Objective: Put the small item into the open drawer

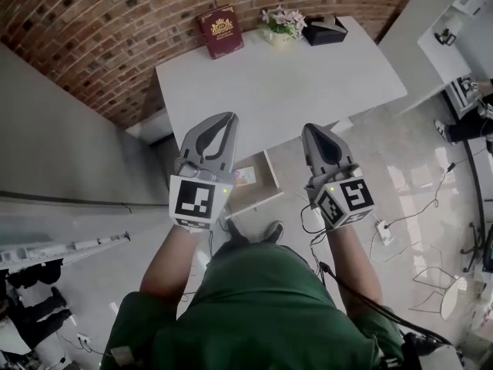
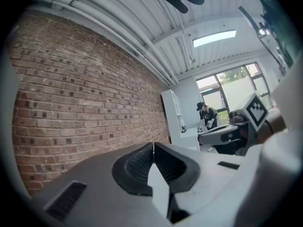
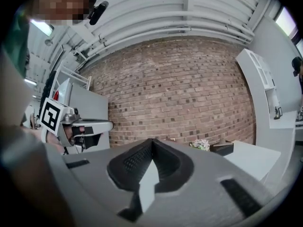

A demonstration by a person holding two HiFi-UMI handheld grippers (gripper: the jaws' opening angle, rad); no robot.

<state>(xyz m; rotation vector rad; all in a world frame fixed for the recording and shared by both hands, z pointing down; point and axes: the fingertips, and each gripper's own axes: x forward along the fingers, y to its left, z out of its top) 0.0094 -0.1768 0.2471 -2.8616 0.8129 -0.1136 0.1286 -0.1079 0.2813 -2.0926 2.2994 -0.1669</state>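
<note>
**Q:** Where are the 2 grippers?

**A:** Both hover at the near edge of the white table [image 1: 293, 83]. The left gripper [image 1: 229, 119] is over its left half and the right gripper [image 1: 313, 129] over its right. Each has its jaws pressed together on nothing.

**Q:** And the small item?

**A:** The small item [image 1: 245, 176] lies in the open drawer [image 1: 262, 195] under the table's near edge, between the 2 grippers. A red book [image 1: 220, 31], flowers [image 1: 282, 23] and a black box [image 1: 324, 31] line the table's far edge.
</note>
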